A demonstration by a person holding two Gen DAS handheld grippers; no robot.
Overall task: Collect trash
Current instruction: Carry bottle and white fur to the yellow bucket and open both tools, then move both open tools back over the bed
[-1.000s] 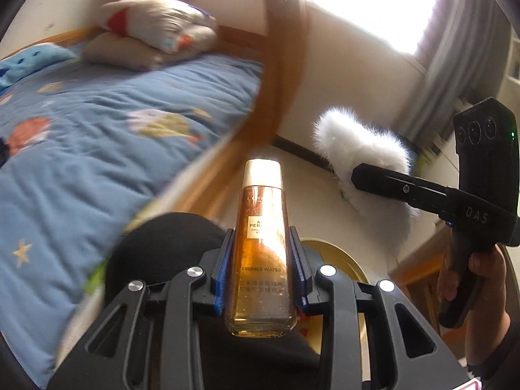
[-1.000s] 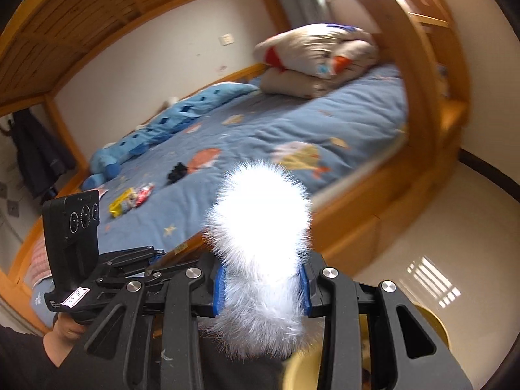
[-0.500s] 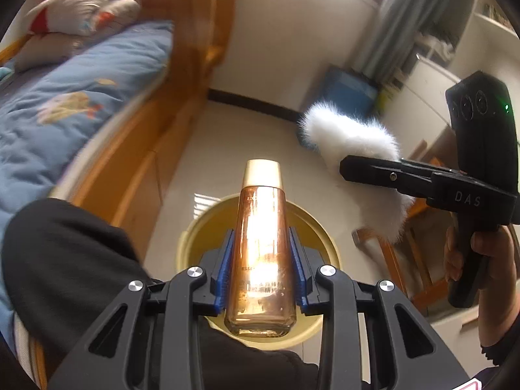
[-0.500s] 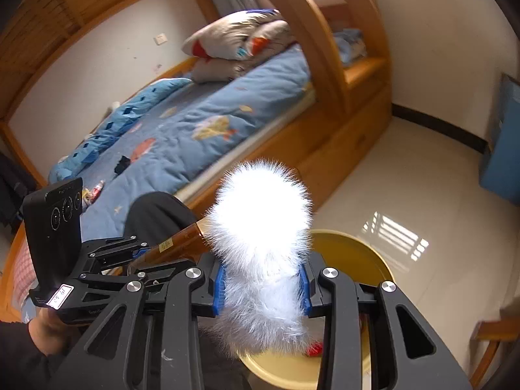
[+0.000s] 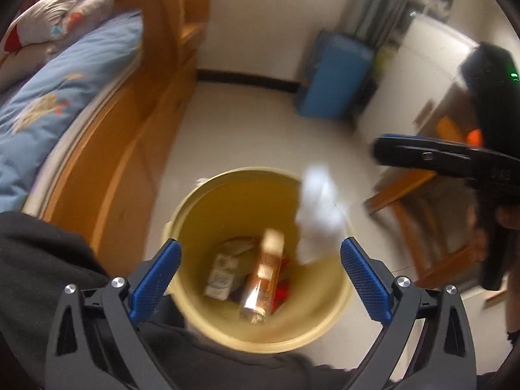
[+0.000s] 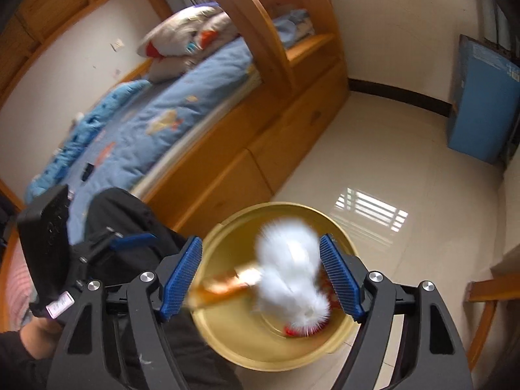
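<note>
A yellow round bin (image 5: 208,312) stands on the floor below both grippers; it also shows in the right wrist view (image 6: 227,334). My left gripper (image 5: 260,276) is open above it, and an amber bottle (image 5: 263,279) is falling into the bin, blurred. My right gripper (image 6: 260,276) is open above the bin, and a white fluffy ball (image 6: 291,273) is dropping between its jaws, blurred. The ball also shows in the left wrist view (image 5: 317,217) at the bin's right rim. A small carton (image 5: 221,274) and red scraps (image 5: 282,289) lie in the bin.
A wooden bunk bed (image 6: 247,149) with a blue quilt (image 5: 55,107) runs along the left. A blue box (image 6: 481,110) stands by the far wall. A wooden chair (image 5: 422,227) stands right of the bin. My dark-clothed knee (image 5: 42,266) is beside the bin.
Both grippers have opened over the bin. The amber bottle has left the left gripper and the white fluffy ball has left the right one; both are falling into the bin.
</note>
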